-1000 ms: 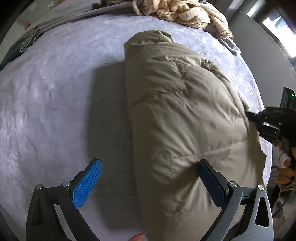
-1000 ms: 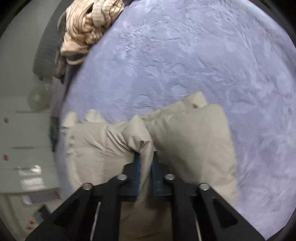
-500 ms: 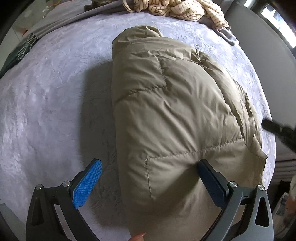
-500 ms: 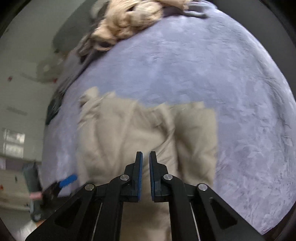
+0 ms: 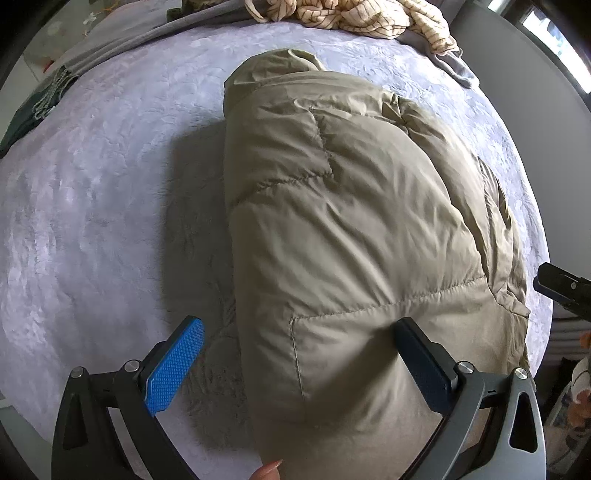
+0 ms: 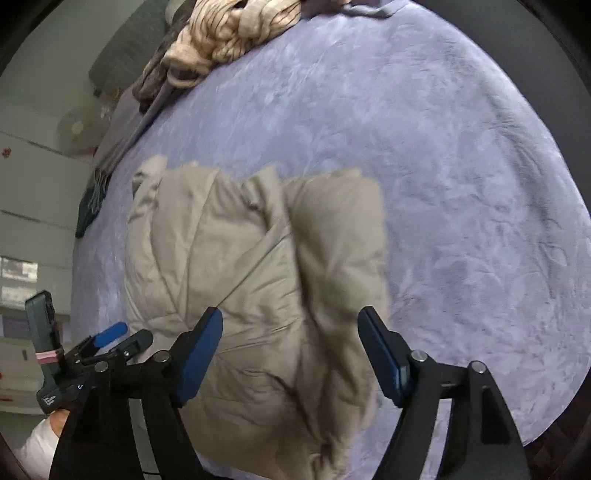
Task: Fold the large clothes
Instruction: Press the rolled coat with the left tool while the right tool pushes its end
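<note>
We see the right gripper (image 6: 290, 354), a second ago pinched on a fold of the khaki puffer jacket (image 6: 255, 280), now lifted back toward 6 o'clock with its jaws opening over the cloth, which has dropped flat onto the bed (image 6: 424, 155).

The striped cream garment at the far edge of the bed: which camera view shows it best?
The left wrist view: the striped cream garment is sharp there and its dark stripes are readable, though the picture's top cuts it. The right wrist view shows it too, as a bunched, blurred heap.
</note>
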Available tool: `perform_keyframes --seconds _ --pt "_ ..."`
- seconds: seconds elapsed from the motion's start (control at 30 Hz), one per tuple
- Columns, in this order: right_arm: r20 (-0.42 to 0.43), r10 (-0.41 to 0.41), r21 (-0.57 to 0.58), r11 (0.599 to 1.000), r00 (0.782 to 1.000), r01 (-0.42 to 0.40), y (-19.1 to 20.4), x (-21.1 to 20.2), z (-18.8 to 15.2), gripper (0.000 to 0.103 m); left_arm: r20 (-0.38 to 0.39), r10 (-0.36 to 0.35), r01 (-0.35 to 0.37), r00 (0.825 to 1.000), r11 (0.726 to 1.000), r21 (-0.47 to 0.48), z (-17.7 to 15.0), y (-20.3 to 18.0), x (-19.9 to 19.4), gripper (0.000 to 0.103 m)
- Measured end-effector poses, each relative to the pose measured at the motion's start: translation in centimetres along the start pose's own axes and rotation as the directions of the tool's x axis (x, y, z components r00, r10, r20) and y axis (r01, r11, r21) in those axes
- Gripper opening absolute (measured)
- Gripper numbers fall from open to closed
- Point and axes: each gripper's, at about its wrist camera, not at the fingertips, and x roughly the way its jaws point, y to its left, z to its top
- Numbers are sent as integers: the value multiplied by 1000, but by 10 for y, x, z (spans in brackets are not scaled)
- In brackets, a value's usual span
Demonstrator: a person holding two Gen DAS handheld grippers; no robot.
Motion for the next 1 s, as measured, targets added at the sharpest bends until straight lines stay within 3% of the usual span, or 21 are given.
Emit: perform_keyframes --seconds 0.27,0.4,0.63,0.8,0.97,1.0 --pt "-25 -5 55 998 1000 6 -25 8 -6 80 -13 -53 53 999 998 -16 3 5 5 103" --pt "-7 20 74 997 1000 -20 -35 10 -5 95 -14 -83 83 996 997 -9 7 4 5 103" --pt "-35 49 137 990 998 -44 -52 22 -4 95 -35 -155 151 987 985 -81 17 21 13 103" --pt "-65 82 196 978 995 -67 -63 38 -6 95 -44 -196 192 980 978 -82 20 22 18 103" --pt "-59 179 255 954 982 -159 -69 49 -6 95 -42 -259 254 965 962 -102 22 32 20 103" --pt "-64 213 276 943 975 -188 -72 53 -6 103 -37 -270 265 962 959 -104 23 34 20 103"
